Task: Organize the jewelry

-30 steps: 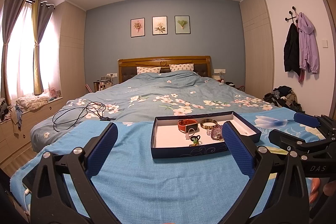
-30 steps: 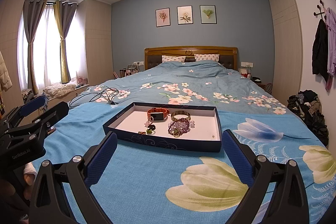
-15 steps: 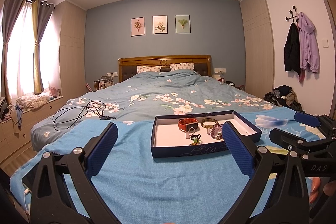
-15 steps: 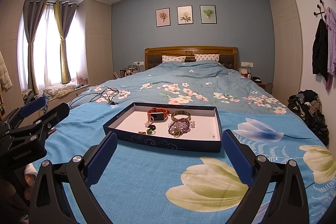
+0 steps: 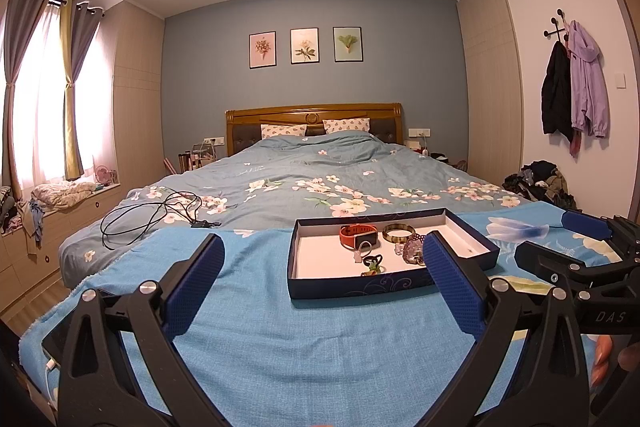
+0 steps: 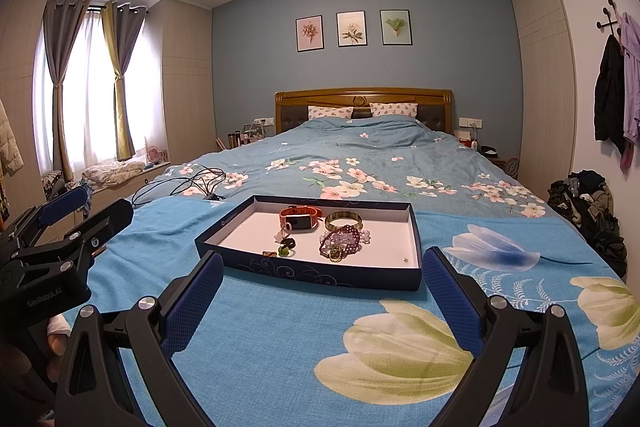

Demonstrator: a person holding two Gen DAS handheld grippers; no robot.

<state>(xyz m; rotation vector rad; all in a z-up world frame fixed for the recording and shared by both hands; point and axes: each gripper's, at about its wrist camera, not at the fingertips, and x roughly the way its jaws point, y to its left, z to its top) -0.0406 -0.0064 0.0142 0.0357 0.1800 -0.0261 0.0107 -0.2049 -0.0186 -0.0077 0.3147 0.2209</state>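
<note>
A shallow dark blue box (image 5: 360, 287) (image 6: 312, 273) with a white floor lies on the blue blanket at the foot of the bed. Inside it lie an orange watch (image 5: 357, 234) (image 6: 299, 217), a gold bangle (image 5: 397, 231) (image 6: 343, 220), a purple bead bracelet (image 5: 412, 251) (image 6: 340, 241) and small dark and green pieces (image 5: 372, 264) (image 6: 286, 246). My left gripper (image 5: 322, 283) hovers open, short of the box and left of it. My right gripper (image 6: 320, 299) is open just before the box's near wall. Neither holds anything.
A black cable (image 5: 152, 215) (image 6: 188, 183) sprawls on the flowered duvet left of the box. The blue blanket (image 5: 280, 331) spreads wide around the box. A clothes pile (image 6: 588, 203) sits on the floor at right, a window bench (image 5: 60, 195) at left. Each gripper shows in the other's view.
</note>
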